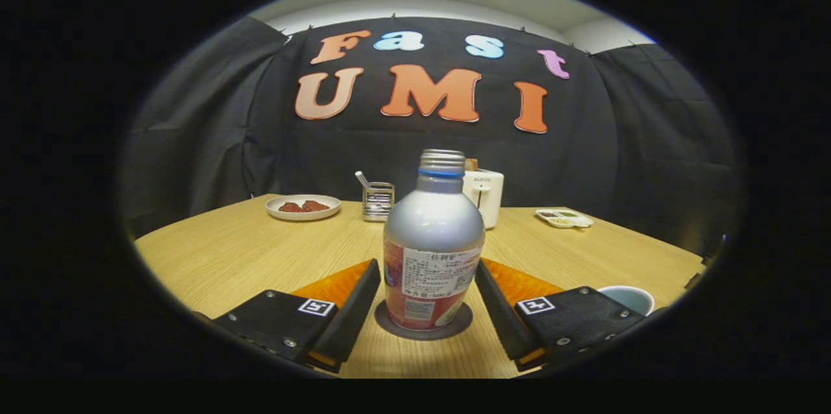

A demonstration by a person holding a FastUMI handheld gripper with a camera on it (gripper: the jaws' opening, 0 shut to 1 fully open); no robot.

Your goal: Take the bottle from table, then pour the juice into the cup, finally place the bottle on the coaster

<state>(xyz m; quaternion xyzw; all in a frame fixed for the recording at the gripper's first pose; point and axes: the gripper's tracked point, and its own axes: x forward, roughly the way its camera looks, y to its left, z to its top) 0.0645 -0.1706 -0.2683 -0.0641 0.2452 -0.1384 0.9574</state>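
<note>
Standing upright on coaster (389, 331), bottle (432, 242), gripper (428, 271) open around it

My gripper (428, 271) points straight ahead toward twelve o'clock, held level and low. Its two fingers are spread wide apart, one reaching in from about seven o'clock and the other from about five o'clock, their tips angled slightly toward each other. Neither finger presses on anything; a clear gap lies along the inner face of each. Both fingers sit at the same height.
</note>
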